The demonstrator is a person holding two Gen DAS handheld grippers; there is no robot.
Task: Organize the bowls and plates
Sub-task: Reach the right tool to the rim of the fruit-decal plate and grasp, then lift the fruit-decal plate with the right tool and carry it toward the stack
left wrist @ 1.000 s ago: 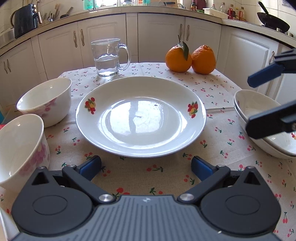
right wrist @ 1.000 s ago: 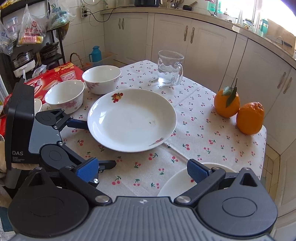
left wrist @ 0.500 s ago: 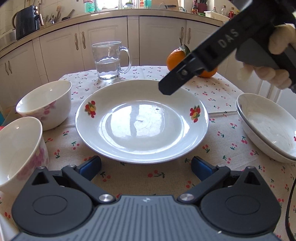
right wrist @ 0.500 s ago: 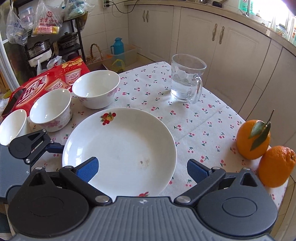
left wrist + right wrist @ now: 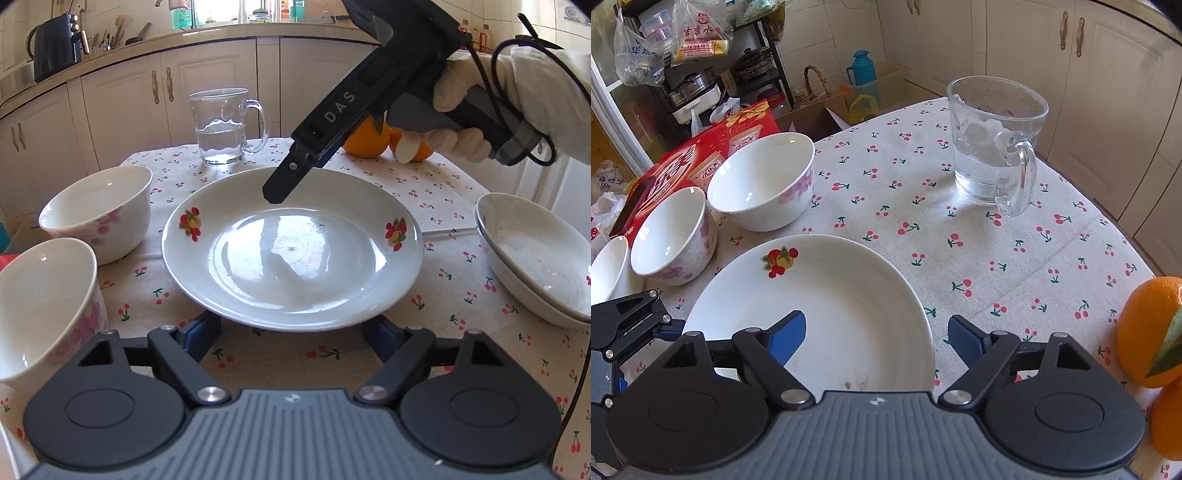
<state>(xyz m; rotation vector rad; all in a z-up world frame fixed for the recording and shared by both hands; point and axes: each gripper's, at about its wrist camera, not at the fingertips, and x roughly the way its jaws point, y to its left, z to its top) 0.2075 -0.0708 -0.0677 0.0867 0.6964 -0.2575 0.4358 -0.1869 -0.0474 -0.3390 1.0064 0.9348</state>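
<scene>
A large white plate with fruit decals [image 5: 291, 251] lies in the middle of the cherry tablecloth; it also shows in the right wrist view [image 5: 827, 306]. My left gripper [image 5: 291, 332] is open, level with the table, its fingertips under the plate's near rim. My right gripper [image 5: 875, 336] is open above the plate's far edge, one finger over the plate and one over the cloth. Two pink-flowered bowls [image 5: 99, 210] [image 5: 40, 306] stand left of the plate. Two stacked shallow plates [image 5: 532, 254] sit to the right.
A glass mug of water [image 5: 993, 144] stands beyond the plate. Two oranges [image 5: 1152, 332] lie near the table's far right edge. A third small bowl [image 5: 607, 269] and a red carton [image 5: 683, 166] sit at the left. Kitchen cabinets surround the table.
My right gripper moved forward over the large plate toward its far side. My left gripper slid forward until its fingertips went under the plate's near rim.
</scene>
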